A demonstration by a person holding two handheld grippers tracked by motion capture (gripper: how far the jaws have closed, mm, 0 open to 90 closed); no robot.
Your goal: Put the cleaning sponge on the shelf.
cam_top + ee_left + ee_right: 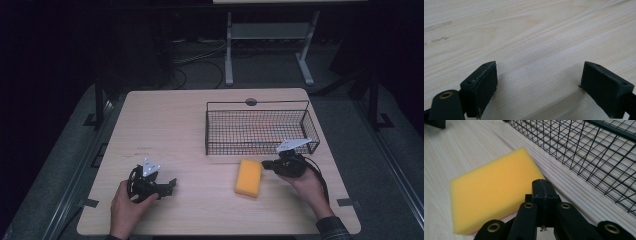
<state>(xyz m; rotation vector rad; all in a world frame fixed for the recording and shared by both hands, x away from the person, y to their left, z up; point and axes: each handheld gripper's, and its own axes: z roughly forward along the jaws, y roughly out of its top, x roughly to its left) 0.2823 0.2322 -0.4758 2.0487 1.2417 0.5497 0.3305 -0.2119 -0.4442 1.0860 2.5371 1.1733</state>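
Nearest me, my left gripper [169, 187] rests low on the wooden table [170, 130], jaws wide apart over bare wood. My right gripper [266, 164] has its jaws pressed together, tips at the yellow sponge [248, 177], which lies flat. Just beyond stands the black wire basket [260, 131].

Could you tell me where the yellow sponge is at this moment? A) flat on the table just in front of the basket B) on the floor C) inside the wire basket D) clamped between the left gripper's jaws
A: the yellow sponge lies flat on the table, outside the wire basket, with the shut right gripper empty beside it.
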